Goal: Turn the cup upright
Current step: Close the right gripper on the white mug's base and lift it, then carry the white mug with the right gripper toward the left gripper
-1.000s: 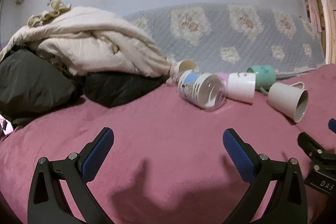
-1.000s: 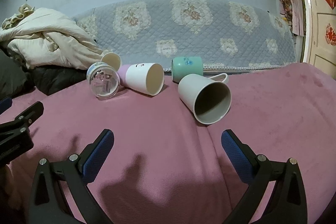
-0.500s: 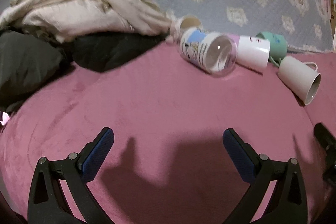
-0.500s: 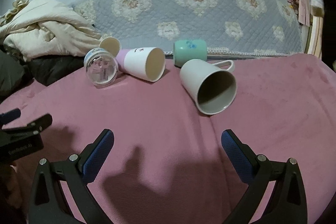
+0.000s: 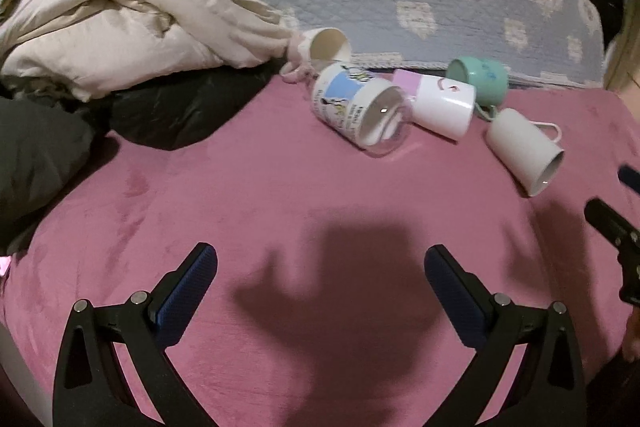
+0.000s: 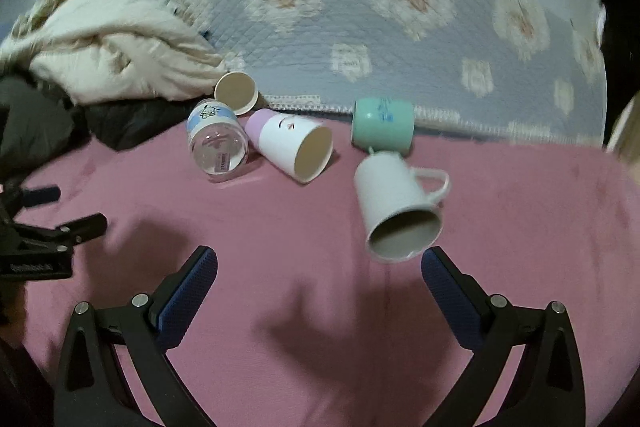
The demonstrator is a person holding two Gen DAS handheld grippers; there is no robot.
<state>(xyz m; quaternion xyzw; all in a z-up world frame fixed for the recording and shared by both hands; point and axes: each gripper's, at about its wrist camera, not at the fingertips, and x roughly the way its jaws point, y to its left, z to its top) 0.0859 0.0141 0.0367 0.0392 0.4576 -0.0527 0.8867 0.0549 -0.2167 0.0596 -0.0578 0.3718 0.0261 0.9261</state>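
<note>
A pink blanket [image 6: 280, 307] covered the bed, with a cream quilt [image 5: 120, 27] heaped at the back. 5 cups lay on their sides there. The white mug [image 6: 396, 207] rested nearest, mouth toward the right gripper [image 6: 319, 267], whose jaws stood wide and empty. The left gripper [image 5: 320, 265] gaped too, holding nothing.

A: What is seen on the pink bed cover [image 6: 280, 307]?

B: Five cups are laid on their sides mid-frame: clear cup [image 6: 218, 143], pink-and-white cup [image 6: 288, 145], white mug [image 6: 396, 205], green mug [image 6: 382, 125], paper cup [image 6: 236, 93]. Bedding [image 6: 112, 63] is heaped upper left.
</note>
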